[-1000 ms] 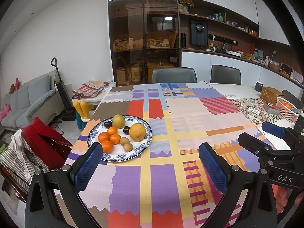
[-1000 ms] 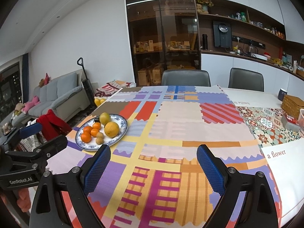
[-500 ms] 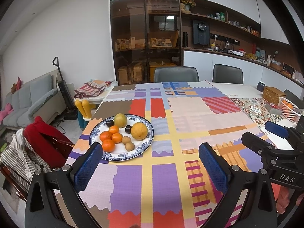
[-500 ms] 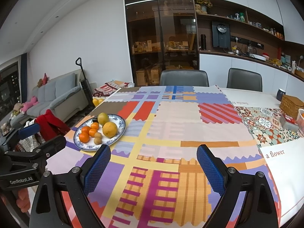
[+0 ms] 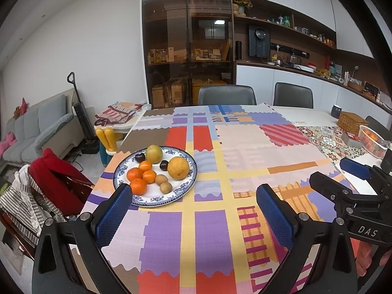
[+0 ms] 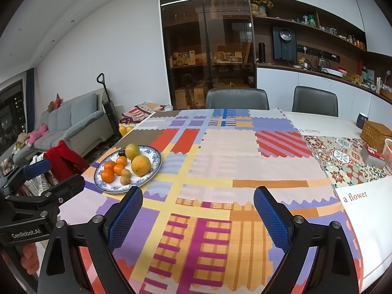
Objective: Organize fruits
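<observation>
Left wrist view: the worktop [image 5: 257,161] carries one plate [image 5: 186,186] with all the fruits [image 5: 156,169] gathered on it, none loose on the cloth. That fits either fruit awaiting sorting or fruit already collected. My left hand-held gripper [image 5: 193,210] and right hand-held gripper [image 6: 198,210] both hover spread wide, grasping nothing, short of the plate.

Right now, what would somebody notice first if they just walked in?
Probably the blue-and-white plate piled with fruit, near the table's left edge: small oranges, two kiwis, dark plums, a big yellow-orange citrus. Then the bright patchwork tablecloth under it. Both tools, left tool and right tool, hover open and empty.
</observation>
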### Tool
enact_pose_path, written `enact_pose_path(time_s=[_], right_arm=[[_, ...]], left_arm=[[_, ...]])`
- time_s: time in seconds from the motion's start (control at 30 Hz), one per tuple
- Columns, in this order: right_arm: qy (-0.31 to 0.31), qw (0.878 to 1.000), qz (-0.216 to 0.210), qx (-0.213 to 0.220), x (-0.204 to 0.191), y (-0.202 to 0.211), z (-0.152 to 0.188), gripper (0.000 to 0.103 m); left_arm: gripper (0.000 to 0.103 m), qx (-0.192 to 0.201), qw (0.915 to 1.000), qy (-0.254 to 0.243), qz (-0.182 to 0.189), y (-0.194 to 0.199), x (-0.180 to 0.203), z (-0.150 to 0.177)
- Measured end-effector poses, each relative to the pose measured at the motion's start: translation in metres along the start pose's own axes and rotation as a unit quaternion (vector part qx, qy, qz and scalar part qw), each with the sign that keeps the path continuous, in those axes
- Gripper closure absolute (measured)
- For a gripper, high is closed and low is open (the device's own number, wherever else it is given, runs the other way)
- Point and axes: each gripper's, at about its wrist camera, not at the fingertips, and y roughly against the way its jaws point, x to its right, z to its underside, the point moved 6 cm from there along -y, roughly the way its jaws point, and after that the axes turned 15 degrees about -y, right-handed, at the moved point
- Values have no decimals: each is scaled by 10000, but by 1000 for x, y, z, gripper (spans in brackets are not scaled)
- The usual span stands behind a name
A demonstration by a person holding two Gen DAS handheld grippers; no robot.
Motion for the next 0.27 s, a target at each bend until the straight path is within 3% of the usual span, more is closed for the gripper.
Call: enact_pose_path(time_s=[0.27], right_arm=[[-26,10000,33,-84,1,-7,4,10]], left_arm=[[0,-93,10000,0,22,-6,3,2]])
